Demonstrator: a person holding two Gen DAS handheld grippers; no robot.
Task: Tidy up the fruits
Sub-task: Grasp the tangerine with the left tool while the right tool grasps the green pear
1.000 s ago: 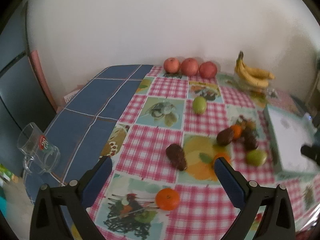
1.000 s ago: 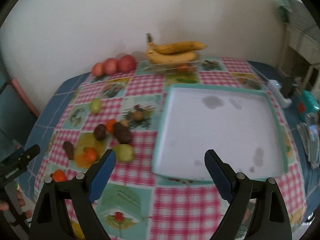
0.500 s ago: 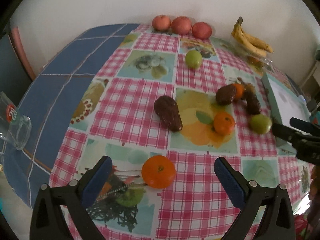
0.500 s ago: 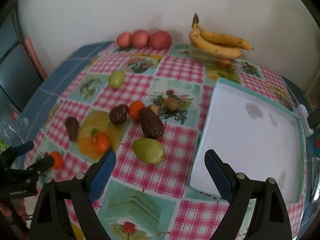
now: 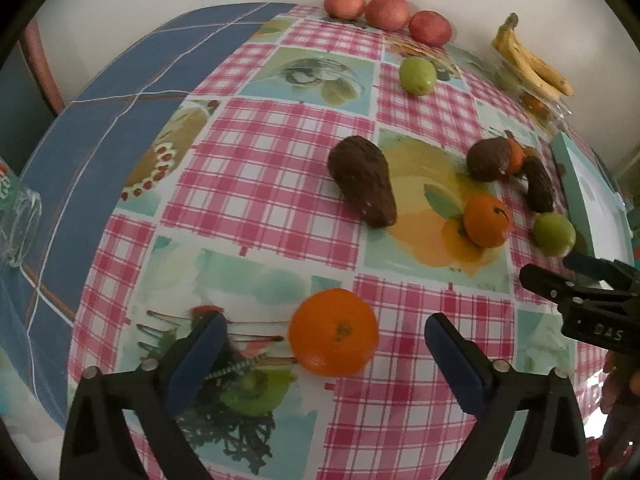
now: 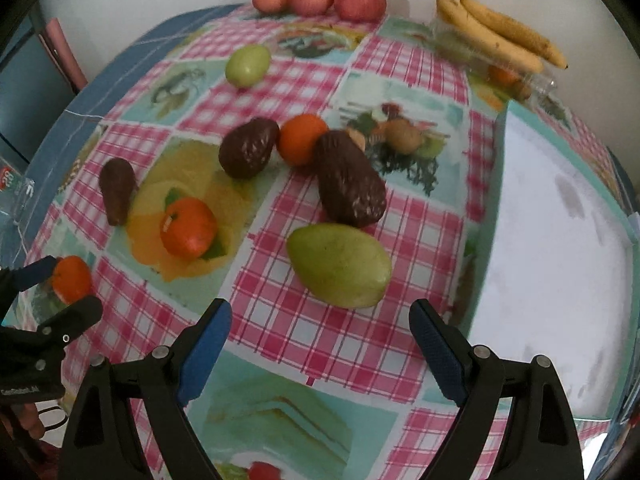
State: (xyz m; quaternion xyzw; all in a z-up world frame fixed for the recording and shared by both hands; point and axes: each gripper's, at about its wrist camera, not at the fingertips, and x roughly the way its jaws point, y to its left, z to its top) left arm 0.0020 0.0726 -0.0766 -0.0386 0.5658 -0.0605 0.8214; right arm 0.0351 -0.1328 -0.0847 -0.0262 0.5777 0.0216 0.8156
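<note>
Poised released over the bench (image 5: 280,152), left tool (image 5: 326,344) straddling an orange (image 5: 334,332), right tool (image 6: 320,336) just short of a green fruit (image 6: 340,264), apparently to lift both.

We see our left gripper (image 5: 326,344) and right gripper (image 6: 320,334): black frames, blue pads, silver screws.

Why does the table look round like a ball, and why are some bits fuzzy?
Left wrist view: the fisheye lens bulges the checked tablecloth into a dome; the left gripper pads are slightly smeared, while the near orange stays fairly sharp. Right wrist view: same bulge; the far green fruit looks soft, and the white tray looks pale and washed out.
</note>
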